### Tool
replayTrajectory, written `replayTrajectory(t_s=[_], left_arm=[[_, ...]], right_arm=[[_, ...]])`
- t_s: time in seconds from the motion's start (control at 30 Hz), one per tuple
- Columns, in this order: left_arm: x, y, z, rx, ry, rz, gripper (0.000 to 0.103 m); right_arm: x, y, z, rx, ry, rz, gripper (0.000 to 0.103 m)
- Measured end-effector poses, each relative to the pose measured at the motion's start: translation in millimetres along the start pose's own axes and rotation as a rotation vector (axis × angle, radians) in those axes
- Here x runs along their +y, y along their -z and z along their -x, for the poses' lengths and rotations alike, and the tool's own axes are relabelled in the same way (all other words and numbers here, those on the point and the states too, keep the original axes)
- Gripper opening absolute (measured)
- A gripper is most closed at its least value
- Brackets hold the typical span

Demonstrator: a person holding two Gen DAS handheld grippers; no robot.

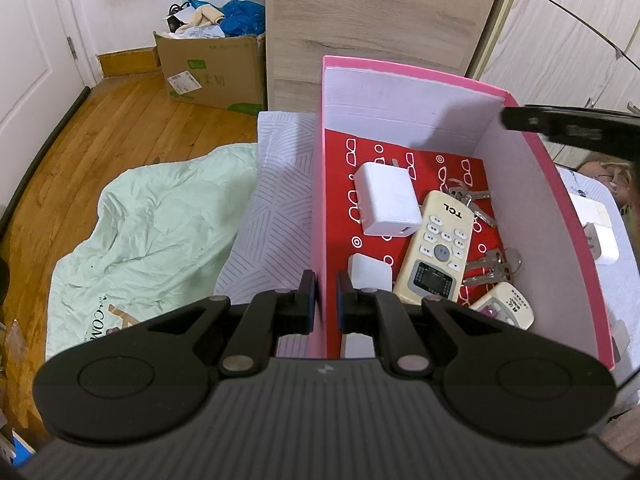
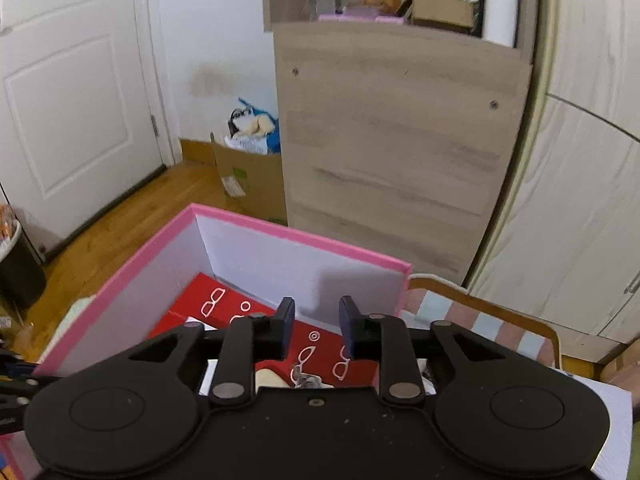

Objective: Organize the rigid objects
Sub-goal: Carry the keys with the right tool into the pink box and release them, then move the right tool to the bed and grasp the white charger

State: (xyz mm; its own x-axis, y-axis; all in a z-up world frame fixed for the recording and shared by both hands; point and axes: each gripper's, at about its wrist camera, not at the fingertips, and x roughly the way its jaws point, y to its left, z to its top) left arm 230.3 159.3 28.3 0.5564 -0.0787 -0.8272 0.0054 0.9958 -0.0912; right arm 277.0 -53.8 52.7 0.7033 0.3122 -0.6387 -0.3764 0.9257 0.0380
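Left wrist view: left gripper (image 1: pixel 323 300) pinches the thin left wall of the pink cardboard box (image 1: pixel 320 184); light, bendy, best held low. Inside lie a stiff cream TCL remote (image 1: pixel 436 244), white charger cube (image 1: pixel 386 204), keys (image 1: pixel 472 200); right gripper (image 2: pixel 316 330) hovers part-open, empty

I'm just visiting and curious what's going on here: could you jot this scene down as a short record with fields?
Container: pink box, open top, red patterned floor
Inside it: white charger, TCL remote, keys, second remote
Left claw: shut on the box's left wall
Right claw: open, empty, above the box
Outside it: white adapter to the right
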Motion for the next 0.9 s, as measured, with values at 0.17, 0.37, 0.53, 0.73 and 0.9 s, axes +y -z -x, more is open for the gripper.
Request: replayTrajectory(t_s=[0.17, 0.37, 0.53, 0.73, 0.9], left_arm=[[0, 0, 0, 0.000, 0.002, 0.002, 0.009], [-1, -1, 1, -0.005, -0.008, 0.007, 0.009], [-3, -1, 0, -0.006, -0.017, 0.006, 0.009], [-1, -4, 1, -0.010, -0.016, 0.018, 0.009], [1, -5, 1, -0.005, -0.007, 0.030, 0.009]], right_arm=[[-14, 6, 37, 0.036, -0.012, -0.041, 0.041], [-38, 21, 86, 0.012, -0.046, -0.085, 0.045], [-69, 39, 114, -0.003, -0.021, -0.152, 0.047], [-107, 81, 126, 0.052, 0.004, -0.232, 0.049], [-132, 108, 115, 0.134, 0.026, -0.278, 0.052]])
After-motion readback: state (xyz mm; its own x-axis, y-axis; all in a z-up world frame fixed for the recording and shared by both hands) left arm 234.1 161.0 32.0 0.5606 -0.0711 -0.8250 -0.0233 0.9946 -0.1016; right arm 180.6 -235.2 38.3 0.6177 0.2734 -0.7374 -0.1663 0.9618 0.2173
